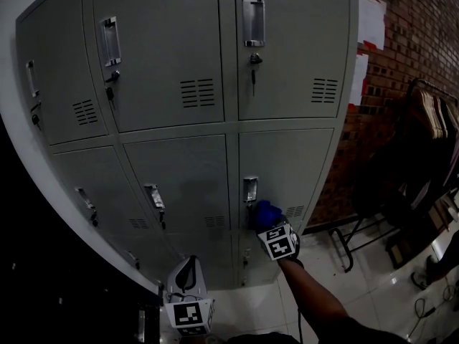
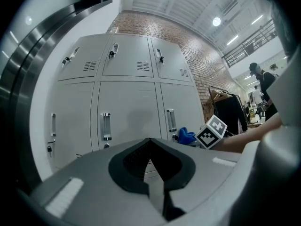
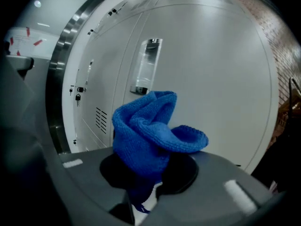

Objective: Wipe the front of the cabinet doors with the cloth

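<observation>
Right gripper: jaws clamped on the blue cloth. They pinch a bunched fold low down, and the rest of the cloth stands up loose past the tips in a floppy crown.

Cloth: knitted or terry look. My read is light, soft and limp, with no slip on the pads. It would fold back under pressure, so a deep bite on the wad suits it, leaving a fair pad of fabric ahead of the jaws to meet the metal.

Landmark: recessed handle on the lower right cabinet door.
- The cloth sits just below and slightly right of that handle, close up to the door face. I can't tell whether it touches.
- The steel front around the handle is flat and painted, with a key hanging under the handle. The loose crown may snag there.

Left gripper: jaws pressed together with nothing between them. It is held well below and left of the handle, off the doors and idle.
</observation>
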A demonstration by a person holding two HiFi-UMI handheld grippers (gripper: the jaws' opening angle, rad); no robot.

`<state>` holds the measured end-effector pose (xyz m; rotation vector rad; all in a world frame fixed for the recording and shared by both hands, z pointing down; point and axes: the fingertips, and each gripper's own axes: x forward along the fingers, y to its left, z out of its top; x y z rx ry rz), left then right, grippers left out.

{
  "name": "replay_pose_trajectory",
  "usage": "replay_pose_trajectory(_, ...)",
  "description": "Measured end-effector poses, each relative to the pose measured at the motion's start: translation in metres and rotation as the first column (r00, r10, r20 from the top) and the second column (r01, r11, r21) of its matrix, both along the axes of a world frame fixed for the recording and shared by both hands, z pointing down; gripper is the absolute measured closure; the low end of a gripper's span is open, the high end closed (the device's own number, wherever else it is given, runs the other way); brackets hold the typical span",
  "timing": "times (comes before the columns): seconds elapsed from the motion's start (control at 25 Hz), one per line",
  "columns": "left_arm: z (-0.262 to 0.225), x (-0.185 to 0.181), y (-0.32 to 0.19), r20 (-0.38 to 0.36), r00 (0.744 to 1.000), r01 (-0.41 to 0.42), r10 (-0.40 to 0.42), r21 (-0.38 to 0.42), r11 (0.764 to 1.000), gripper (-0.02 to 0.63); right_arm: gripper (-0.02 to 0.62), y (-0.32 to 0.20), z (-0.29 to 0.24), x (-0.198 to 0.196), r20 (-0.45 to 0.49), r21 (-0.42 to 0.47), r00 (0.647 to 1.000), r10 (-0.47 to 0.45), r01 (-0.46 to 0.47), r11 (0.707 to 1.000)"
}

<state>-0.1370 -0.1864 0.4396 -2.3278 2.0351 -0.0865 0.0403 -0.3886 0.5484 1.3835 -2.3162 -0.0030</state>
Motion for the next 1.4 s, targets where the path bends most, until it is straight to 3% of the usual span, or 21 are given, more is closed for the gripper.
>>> replay_pose_trajectory(0.28,0.004,-0.007,-0.001,0.004,1.000,0.001,-0.001,-0.007,1.000,0.594,0.505,0.011,-0.001,-0.035,0.005,-0.010,0.998,-0.058,0.058,0.998)
replay_pose_trajectory(0.44,-0.005,0.000,-0.011,-0.014,0.999,-0.031,0.031,0.006,1.000,0.594,0.503,0.044,-0.026,-0.012,0.071,0.035,0.997,-0.007,0.004,0.999)
replay_pose_trajectory(0.56,-0.009,0.009,-0.014,-0.019,0.998,-0.059,0.059,0.012,0.998,0.594,0.503,0.090,-0.054,0.004,0.141,0.096,0.990,-0.028,0.014,0.995)
replay_pose_trajectory(0.68,-0.007,0.021,-0.016,-0.038,0.994,-0.102,0.103,0.021,0.995,0.594,0.505,0.133,-0.072,0.015,0.142,0.151,0.989,-0.049,0.027,0.988)
replay_pose_trajectory(0.88,-0.013,0.044,-0.016,-0.051,0.986,-0.155,0.156,0.033,0.987,0.594,0.512,0.178,-0.094,0.050,0.248,0.177,0.969,0.023,-0.068,0.982)
replay_pose_trajectory(1.04,-0.013,0.052,-0.016,-0.035,0.986,-0.165,0.166,0.035,0.986,0.594,0.515,0.195,-0.118,0.062,0.237,0.256,0.971,0.023,-0.085,0.963)
replay_pose_trajectory(1.4,-0.003,0.053,-0.013,-0.017,0.989,-0.147,0.147,-0.006,0.989,0.594,0.514,0.196,-0.108,0.056,0.203,0.262,0.979,0.008,-0.062,0.963)
